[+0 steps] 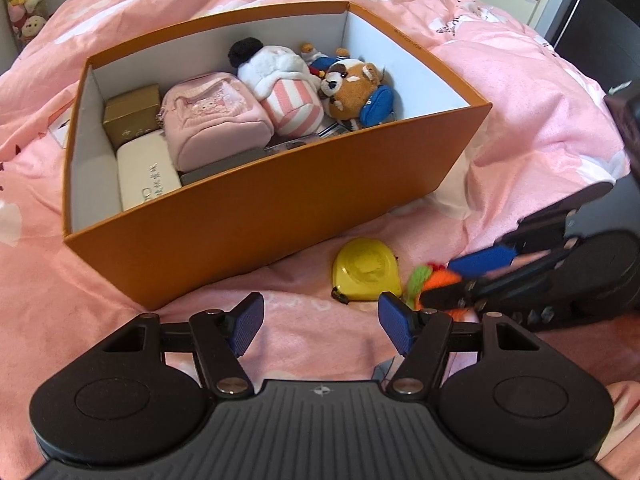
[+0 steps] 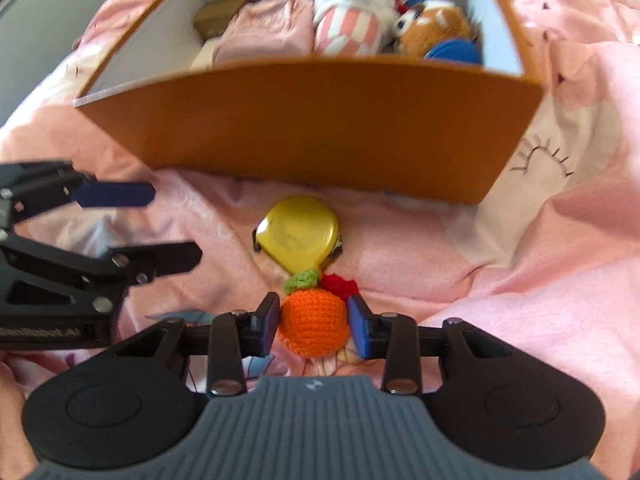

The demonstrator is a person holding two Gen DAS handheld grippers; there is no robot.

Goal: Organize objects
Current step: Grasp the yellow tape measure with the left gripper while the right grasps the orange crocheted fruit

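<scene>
- the right gripper (image 2: 313, 326) has its fingers either side of the crocheted orange (image 2: 313, 326) on the bed, near the orange box (image 2: 312, 128); whether they grip it yet, i cannot tell.
- best squeeze the soft ball across its middle, keeping clear of the yellow tape measure (image 2: 298, 234) beyond it.
- the right gripper sits low and level.
- the left gripper (image 1: 320, 326) hovers above the bedding, fingers wide and empty.
</scene>
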